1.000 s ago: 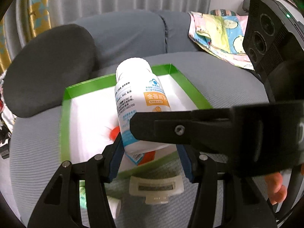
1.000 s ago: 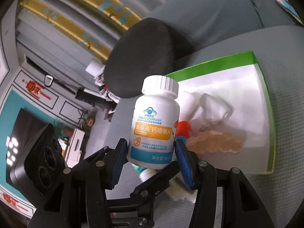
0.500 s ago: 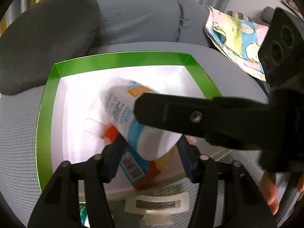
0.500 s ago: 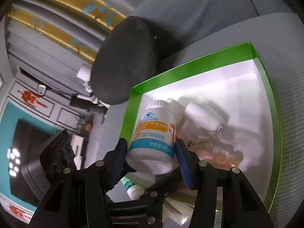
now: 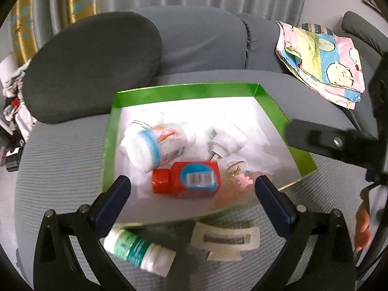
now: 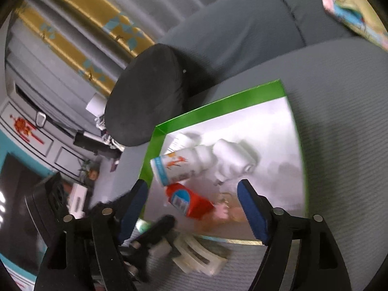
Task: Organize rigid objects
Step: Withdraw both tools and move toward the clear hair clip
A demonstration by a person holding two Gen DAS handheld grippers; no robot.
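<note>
White bottle (image 5: 157, 146) lies in green tray (image 5: 184, 91); label writing unreadable.
Left gripper (image 5: 194, 191) and right gripper (image 6: 194, 201) have just been opening, jaws wide, empty, above grey sofa (image 5: 60, 150).

both wrist views look down, close, sharing the green tray (image 5: 184, 91).

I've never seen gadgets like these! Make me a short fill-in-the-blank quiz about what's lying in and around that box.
1. The box has a rim coloured ____.
2. The red bottle lies ____ the box.
3. The cream hair clip lies ____ the box, on the sofa.
4. Neither the left gripper nor the right gripper holds anything; both are ____.

Answers: green; inside; outside; open
</note>
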